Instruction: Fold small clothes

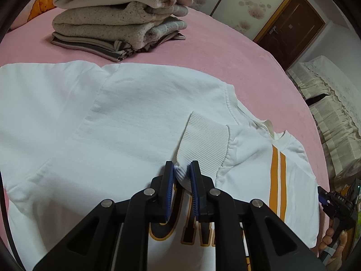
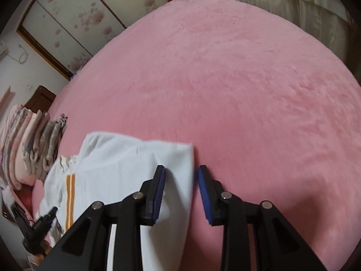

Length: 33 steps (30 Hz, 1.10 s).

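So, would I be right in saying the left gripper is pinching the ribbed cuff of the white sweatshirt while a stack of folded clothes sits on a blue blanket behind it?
Nearly: the blanket is pink, not blue, as the left wrist view shows. The left gripper does pinch the ribbed cuff of the white sweatshirt, with the stack of folded clothes behind it.

The left gripper [image 1: 182, 169] hides most of the black-and-gold lettering [image 1: 191, 232] on the white sweatshirt [image 1: 140, 113]. The right wrist view is motion-blurred.

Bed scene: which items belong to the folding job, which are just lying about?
In the job:
white sweatshirt
its ribbed cuff, pinched by left gripper
right gripper, open, empty

Lying about:
stack of folded clothes
pink bedspread
wardrobe doors
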Available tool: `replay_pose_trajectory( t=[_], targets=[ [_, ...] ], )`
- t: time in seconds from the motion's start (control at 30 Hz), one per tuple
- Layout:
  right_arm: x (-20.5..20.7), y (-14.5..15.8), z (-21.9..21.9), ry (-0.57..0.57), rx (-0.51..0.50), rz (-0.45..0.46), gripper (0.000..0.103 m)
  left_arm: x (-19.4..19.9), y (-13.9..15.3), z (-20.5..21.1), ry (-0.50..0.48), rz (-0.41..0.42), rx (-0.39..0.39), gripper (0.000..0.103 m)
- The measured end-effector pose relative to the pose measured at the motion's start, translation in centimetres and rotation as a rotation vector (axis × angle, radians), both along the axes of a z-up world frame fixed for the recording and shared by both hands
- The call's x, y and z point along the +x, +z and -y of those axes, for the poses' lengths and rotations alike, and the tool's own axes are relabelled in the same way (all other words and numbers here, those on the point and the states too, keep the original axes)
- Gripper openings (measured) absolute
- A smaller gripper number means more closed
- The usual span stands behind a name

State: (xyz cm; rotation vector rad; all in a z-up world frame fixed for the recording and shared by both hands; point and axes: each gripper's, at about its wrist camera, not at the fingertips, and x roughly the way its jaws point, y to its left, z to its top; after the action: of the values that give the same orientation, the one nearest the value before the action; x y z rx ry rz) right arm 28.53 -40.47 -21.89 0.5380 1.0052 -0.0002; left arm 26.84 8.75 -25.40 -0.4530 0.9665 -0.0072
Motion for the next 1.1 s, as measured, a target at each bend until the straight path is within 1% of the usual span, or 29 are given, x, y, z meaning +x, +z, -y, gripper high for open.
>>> replay_pose_trajectory(
  t=[0.03, 0.07, 0.1, 0.2, 0.3, 0.37, 0.5, 0.63, 0.7, 0.73, 0.77, 0.8, 0.87, 0.93, 0.97, 1.0, 1.1],
  targets=[
    [0.2, 0.1, -0.2, 0.011, -0.011, 0.005, 0.026, 0.0, 0.0, 0.0, 0.002, 0.001, 0.0, 0.012],
    [0.3, 0.3, -0.5, 0.023, -0.043, 0.007, 0.006, 0.0, 0.0, 0.0, 0.004, 0.003, 0.001, 0.012],
    [0.6, 0.5, -0.9, 0.044, -0.084, 0.002, 0.006, -0.1, 0.0, 0.1, 0.005, 0.003, 0.002, 0.012],
    [0.6, 1.5, -1.7, 0.061, -0.185, 0.026, 0.005, -0.1, 0.0, 0.1, 0.012, 0.009, 0.002, 0.013],
    [0.6, 2.4, -2.4, 0.057, -0.26, 0.063, 0.005, -0.3, 0.0, 0.2, 0.019, 0.019, 0.009, 0.015],
    [0.7, 2.4, -2.8, 0.047, -0.306, 0.07, 0.005, -0.3, -0.1, 0.2, 0.022, 0.026, 0.016, 0.016],
    [1.3, 0.2, -4.1, 0.034, -0.383, 0.023, 0.005, -0.4, -0.5, 0.2, 0.023, 0.04, 0.023, 0.017],
    [1.6, 0.4, -5.3, 0.037, -0.471, 0.012, 0.006, -0.2, -0.5, 0.2, 0.023, 0.037, 0.028, 0.017],
    [1.3, 1.1, -5.7, 0.048, -0.526, 0.002, 0.007, -0.2, -0.2, 0.2, 0.019, 0.03, 0.031, 0.018],
    [0.9, 1.5, -5.9, 0.048, -0.543, 0.004, 0.009, -0.3, 0.0, 0.1, 0.015, 0.024, 0.027, 0.021],
    [0.5, 2.0, -6.0, 0.047, -0.556, 0.01, 0.013, -0.4, 0.4, -0.1, 0.016, 0.016, 0.021, 0.027],
    [-0.1, 3.0, -6.1, 0.037, -0.571, 0.023, 0.014, -0.6, 0.8, -0.4, 0.02, 0.008, 0.012, 0.03],
    [-1.3, 4.5, -6.3, 0.034, -0.564, 0.057, 0.022, -1.2, 1.6, -1.1, 0.038, 0.0, 0.01, 0.046],
    [-2.8, 6.1, -6.9, 0.033, -0.556, 0.088, 0.024, -2.0, 2.6, -1.7, 0.053, 0.001, 0.012, 0.054],
    [-3.5, 6.8, -7.1, 0.032, -0.556, 0.096, 0.025, -2.4, 3.2, -1.9, 0.051, 0.002, 0.015, 0.058],
    [-4.2, 7.6, -7.5, 0.033, -0.553, 0.101, 0.025, -2.9, 3.9, -2.0, 0.042, 0.001, 0.025, 0.06],
    [-6.5, 9.2, -8.6, 0.033, -0.52, 0.104, 0.025, -4.5, 5.9, -1.9, 0.005, -0.006, 0.085, 0.066]
  ],
)
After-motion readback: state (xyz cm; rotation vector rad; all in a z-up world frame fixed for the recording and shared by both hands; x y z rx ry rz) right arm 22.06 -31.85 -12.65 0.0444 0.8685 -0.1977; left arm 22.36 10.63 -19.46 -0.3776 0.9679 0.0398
